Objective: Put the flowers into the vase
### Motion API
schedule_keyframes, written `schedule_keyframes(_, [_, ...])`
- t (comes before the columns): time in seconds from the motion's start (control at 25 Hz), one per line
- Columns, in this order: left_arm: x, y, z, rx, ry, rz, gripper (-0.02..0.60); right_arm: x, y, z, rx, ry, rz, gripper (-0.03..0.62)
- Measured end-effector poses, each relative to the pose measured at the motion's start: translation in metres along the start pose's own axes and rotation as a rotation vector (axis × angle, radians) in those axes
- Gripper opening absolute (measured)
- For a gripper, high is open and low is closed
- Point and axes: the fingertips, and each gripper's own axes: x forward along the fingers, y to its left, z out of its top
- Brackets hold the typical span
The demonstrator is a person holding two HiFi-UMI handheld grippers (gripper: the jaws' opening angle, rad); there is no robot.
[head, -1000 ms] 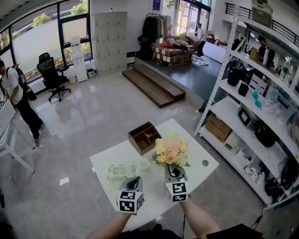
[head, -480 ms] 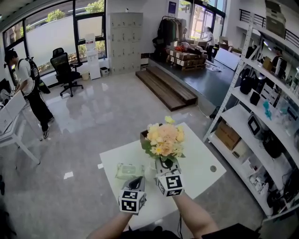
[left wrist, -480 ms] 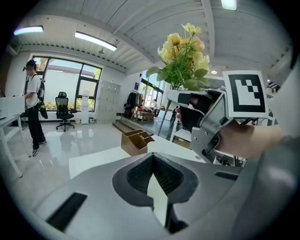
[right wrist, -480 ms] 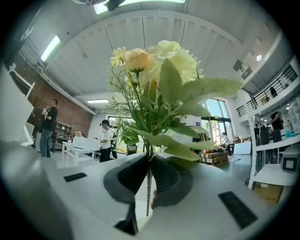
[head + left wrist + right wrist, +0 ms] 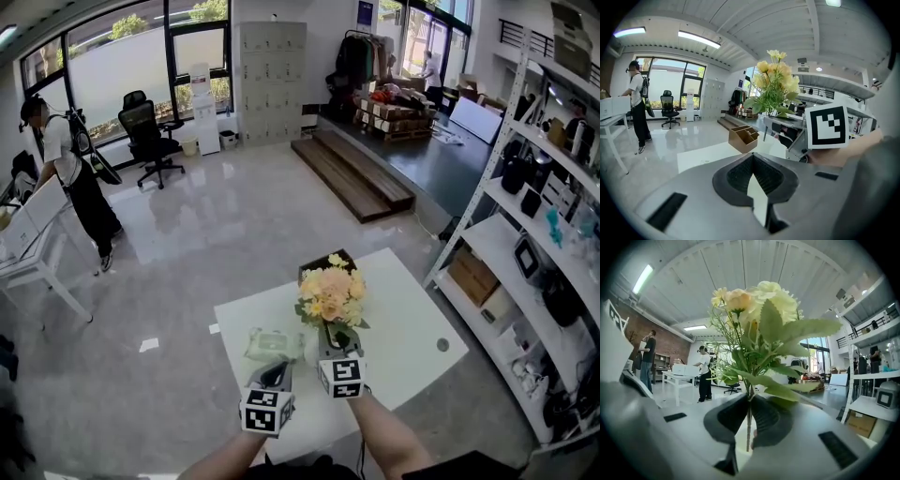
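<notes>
Right claw (image 5: pixel 749 404) is pinched down narrow on the flowers (image 5: pixel 333 292), clamped low on the thin stems (image 5: pixel 748 427). The bunch stands upright above the surface (image 5: pixel 412 319), on the person's side of the wooden box (image 5: pixel 744 139), with the blooms covering part of the box in the head view.

It looks a light load, but top-heavy, with all the bulk up in the heads and leaves. The stems look stiff enough to hold the bunch up, though likely springy and thin enough to twist or slide between the pads. Low on the stems looks the right hold, since it leaves the tips free to lead into an opening and spares the soft petals any squeezing.

Left claw (image 5: pixel 752 159) is closed with nothing in it, nearer the person than the box and just left of the bunch. I can't pick out the vase for certain. A pale packet (image 5: pixel 272 345) lies on the person's side of the box.
</notes>
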Motion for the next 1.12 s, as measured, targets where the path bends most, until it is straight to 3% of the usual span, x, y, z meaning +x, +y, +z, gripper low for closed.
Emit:
schedule_keyframes(0.36, [0.002, 0.003, 0.001, -0.008, 0.001, -0.004, 0.003, 0.001, -0.010, -0.038, -0.010, 0.139, -0.033, 0.029])
schedule_keyframes(1.12, [0.007, 0.003, 0.006, -0.006, -0.012, -0.016, 0.003, 0.004, -0.004, -0.059, 0.084, 0.281, 0.078, 0.054])
